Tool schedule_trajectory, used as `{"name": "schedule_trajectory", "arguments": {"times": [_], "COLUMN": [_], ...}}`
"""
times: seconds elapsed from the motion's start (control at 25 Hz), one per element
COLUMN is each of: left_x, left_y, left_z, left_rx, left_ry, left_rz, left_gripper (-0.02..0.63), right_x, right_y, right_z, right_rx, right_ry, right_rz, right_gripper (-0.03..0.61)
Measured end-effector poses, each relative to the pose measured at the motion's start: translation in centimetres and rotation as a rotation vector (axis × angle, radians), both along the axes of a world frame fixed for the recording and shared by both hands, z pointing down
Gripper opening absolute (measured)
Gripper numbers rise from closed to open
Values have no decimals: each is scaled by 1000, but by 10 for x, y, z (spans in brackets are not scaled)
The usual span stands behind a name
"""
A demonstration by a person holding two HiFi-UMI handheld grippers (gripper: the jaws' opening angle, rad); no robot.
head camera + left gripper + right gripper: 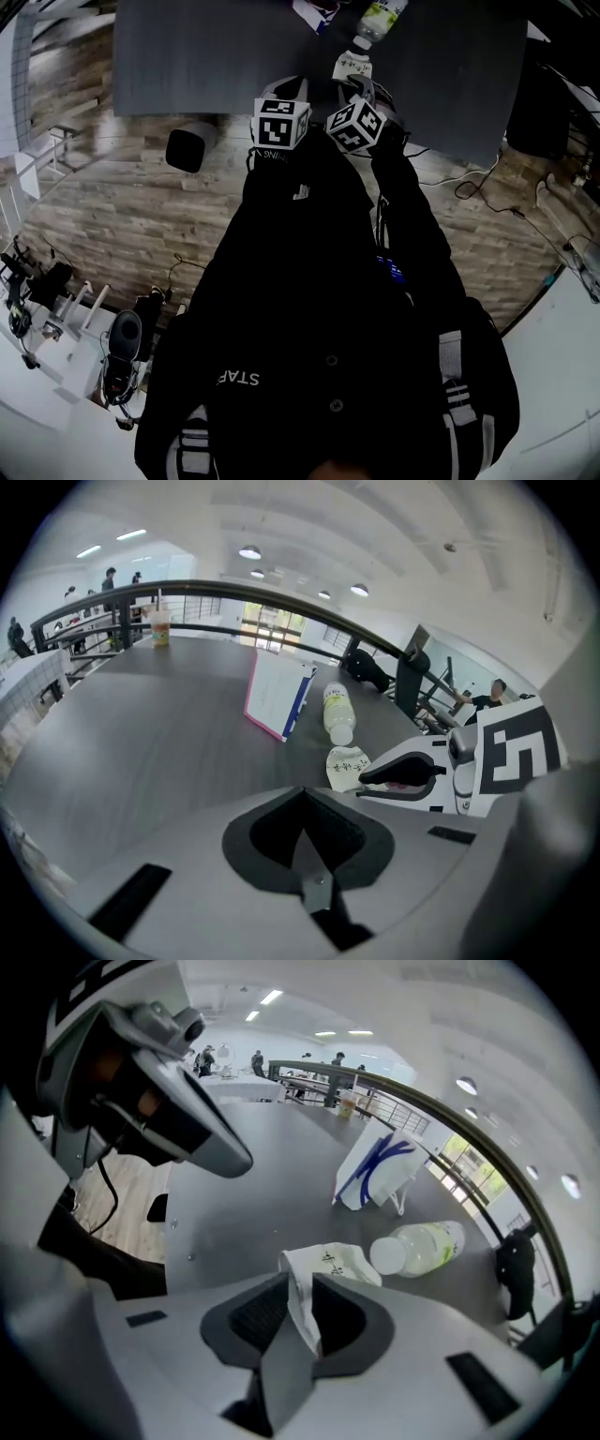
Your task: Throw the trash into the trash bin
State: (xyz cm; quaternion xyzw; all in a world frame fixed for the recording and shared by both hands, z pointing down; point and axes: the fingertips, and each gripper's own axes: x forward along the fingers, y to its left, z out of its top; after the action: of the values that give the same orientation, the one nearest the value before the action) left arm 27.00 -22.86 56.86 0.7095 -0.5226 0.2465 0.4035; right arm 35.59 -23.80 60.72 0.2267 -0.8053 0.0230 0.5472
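Pick-up step. Right gripper [300, 1290]: fingers slightly parted around crumpled white paper wrapper [343, 1262]. Left gripper [302, 801]: fingers closed, empty. Next: clamp, lift.

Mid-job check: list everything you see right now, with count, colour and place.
table: one, dark grey, ahead
wrapper: one, white with print, near table edge, an end between the right claw's jaws
bottle: one, clear, yellow-green label, on its side beyond the wrapper
booklet: one, white, blue and pink, standing mid-table
cup: one, pale, table's far end
bin: one, black, on the wood floor off the table's left corner
left claw: one, grey, shut, empty
right claw: one, grey, open around the wrapper
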Motion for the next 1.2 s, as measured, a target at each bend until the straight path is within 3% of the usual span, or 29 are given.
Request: {"name": "schedule_trajectory", "arguments": {"times": [0.28,0.56,0.92,1.2], "left_x": [-13,-22,-47,-93], "left_y": [7,10,30,57], "left_z": [-3,-12,-23,-30], "left_rx": [4,34,64,83], "left_ry": [-16,-18,-8,5], "left_rz": [-29,-50,-75,-146], "left_gripper": [3,3,3,3], "right_x": [-6,-1,-14,-47], "right_y": [-1,-6,-2,19], "right_z": [-1,-24,-72,-95], "right_rx": [54,120,89,58], "right_ry": [57,35,-163,-252], "right_rz": [-46,0,224,293], "right_gripper": [49,28,26,26]}}
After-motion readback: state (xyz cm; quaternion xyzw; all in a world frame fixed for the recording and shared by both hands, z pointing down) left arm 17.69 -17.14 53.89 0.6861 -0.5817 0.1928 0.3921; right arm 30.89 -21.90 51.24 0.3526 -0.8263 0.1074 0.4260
